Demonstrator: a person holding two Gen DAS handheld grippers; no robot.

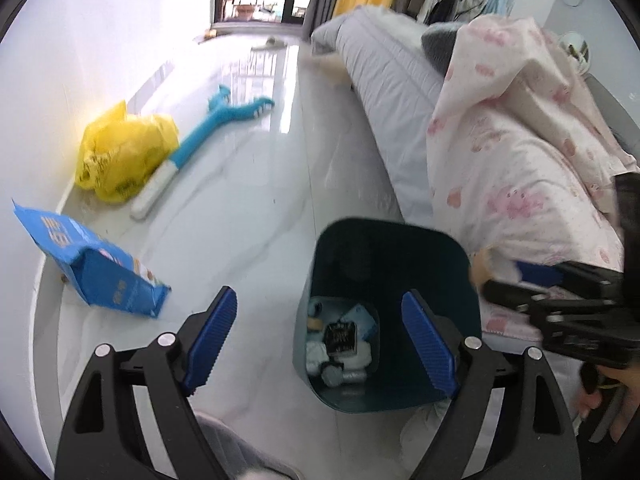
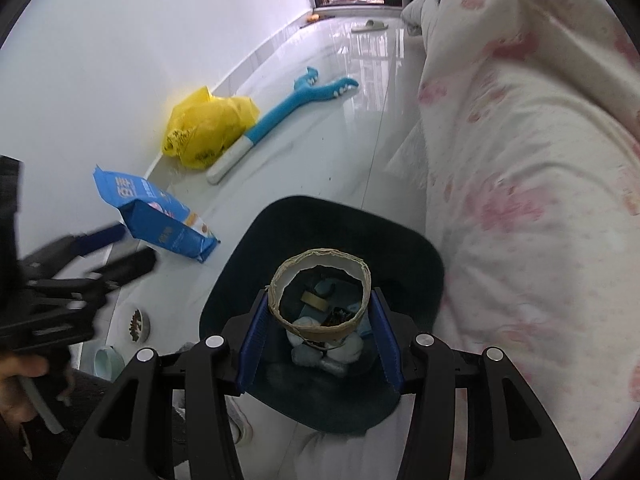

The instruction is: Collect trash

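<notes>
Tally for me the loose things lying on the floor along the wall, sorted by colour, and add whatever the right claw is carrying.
Yellow: 1, the plastic bag.
Blue: 1, the snack bag.
Blue and white: 1, the long toy grabber.
Brown: 1, the cardboard ring gripped in the right claw above the dark bin.
Total: 4

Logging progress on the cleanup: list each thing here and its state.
Left gripper: open, empty.
Right gripper: shut on cardboard ring, over the bin.
Bin: upright, open, trash inside.
Blue bag: lying on floor.
Yellow bag: crumpled by wall.
</notes>
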